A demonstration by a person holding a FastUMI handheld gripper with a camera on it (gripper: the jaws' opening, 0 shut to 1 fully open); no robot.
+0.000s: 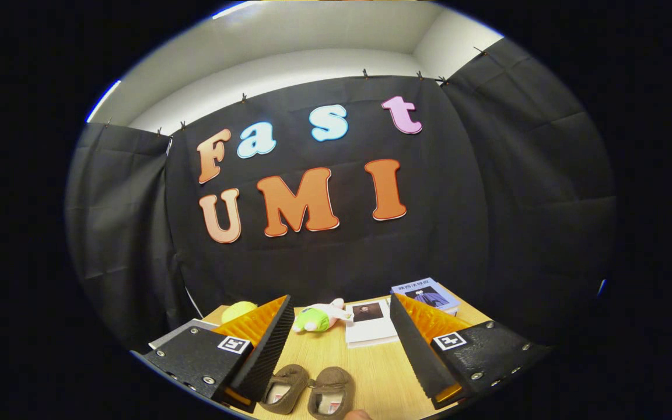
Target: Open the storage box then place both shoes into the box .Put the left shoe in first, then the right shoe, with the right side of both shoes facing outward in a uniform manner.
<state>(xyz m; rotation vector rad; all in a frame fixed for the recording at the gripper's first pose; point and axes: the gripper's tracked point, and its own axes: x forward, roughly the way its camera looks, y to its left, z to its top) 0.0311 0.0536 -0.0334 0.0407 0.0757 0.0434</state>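
Note:
Two small brown shoes (308,392) lie side by side on the wooden table (380,373), openings up, low between my fingers and nearer the left one. The left shoe of the pair (284,388) touches the left finger's inner edge; the other (331,394) lies just right of it. My gripper (339,344) is open, held above the table, with nothing between its fingers. A fingertip of a person (359,415) shows just beside the shoes.
Beyond the fingers lie a green and white plush toy (319,318), a white booklet (370,328), a blue-covered book (426,294) at the right, a yellow-green ball (238,310) and a grey flat object (181,332) at the left.

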